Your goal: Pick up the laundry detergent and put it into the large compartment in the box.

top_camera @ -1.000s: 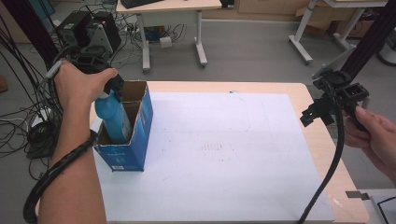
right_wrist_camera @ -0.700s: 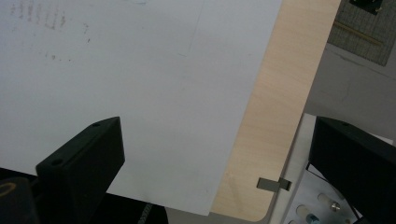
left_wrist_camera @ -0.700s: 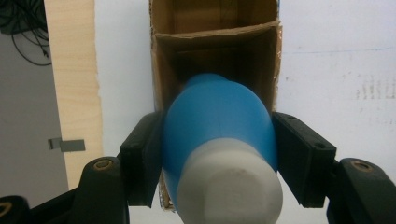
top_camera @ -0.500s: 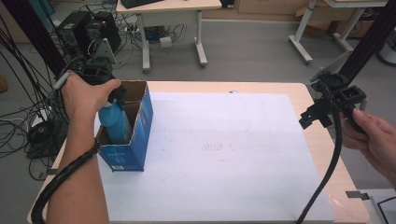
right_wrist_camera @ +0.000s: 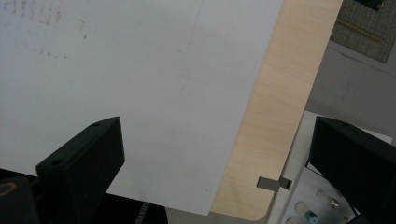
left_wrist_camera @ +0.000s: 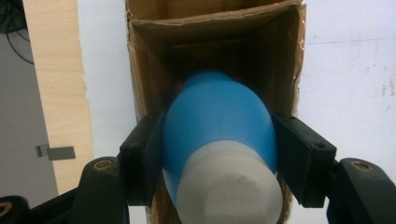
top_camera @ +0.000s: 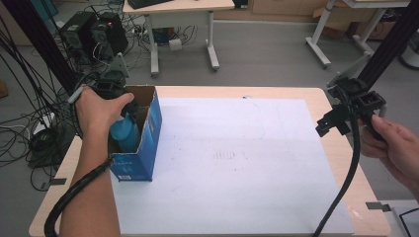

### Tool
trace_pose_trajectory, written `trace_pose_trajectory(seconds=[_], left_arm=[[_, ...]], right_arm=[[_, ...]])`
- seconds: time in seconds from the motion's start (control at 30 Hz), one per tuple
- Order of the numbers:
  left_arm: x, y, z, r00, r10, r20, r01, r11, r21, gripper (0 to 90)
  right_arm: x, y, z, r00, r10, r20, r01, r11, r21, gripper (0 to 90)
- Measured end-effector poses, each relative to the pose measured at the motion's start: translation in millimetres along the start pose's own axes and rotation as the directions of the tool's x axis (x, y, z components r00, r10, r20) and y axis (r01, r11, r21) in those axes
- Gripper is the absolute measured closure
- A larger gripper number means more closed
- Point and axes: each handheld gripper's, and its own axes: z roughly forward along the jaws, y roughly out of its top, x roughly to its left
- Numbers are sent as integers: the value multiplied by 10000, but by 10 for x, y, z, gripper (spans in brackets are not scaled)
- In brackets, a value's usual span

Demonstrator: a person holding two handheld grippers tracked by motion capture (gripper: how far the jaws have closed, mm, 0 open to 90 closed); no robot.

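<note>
Two tools are at work, one busy and one idle. The left tool (top_camera: 124,109) pinches a blue bottle (left_wrist_camera: 219,126) with a white cap (left_wrist_camera: 231,186), its pads pressed on either flank of the body, and holds it base-down inside the open top of a blue cardboard box (top_camera: 143,148). That box stands upright at about 9 o'clock on the bench (top_camera: 306,94), on the near-left part of a white sheet (top_camera: 237,163). In the left gripper view the bottle's far end sits well down between the brown inner walls, so I judge the step in hand to be the insertion, most of the way done but not yet released.

The right tool (top_camera: 346,111) hangs at about 3 o'clock over the bench edge, jaws spread with nothing between them, well apart from the box.

What the next move probably calls for: lower the bottle straight until its base meets the box floor, keeping clear of the walls so the box does not tip or slide, then spread the pads and lift out vertically.
</note>
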Motion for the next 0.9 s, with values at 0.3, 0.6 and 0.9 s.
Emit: trace_pose_trajectory(seconds=[0.3, 0.6, 0.9], left_arm=[[-29, -8, 99, 10000, 8, -55, -8, 10000, 31, 382], [-38, 25, 220, 9999, 31, -125, -29, 9998, 211, 382], [-81, 67, 327, 9998, 105, -166, -100, 9994, 344, 382]], right_arm=[[17, 8, 12, 10000, -79, -37, 79, 10000, -9, 35], [37, 40, 42, 9999, -127, -21, 127, 9999, 77, 35], [51, 59, 59, 9999, -157, -8, 157, 9998, 108, 35]])
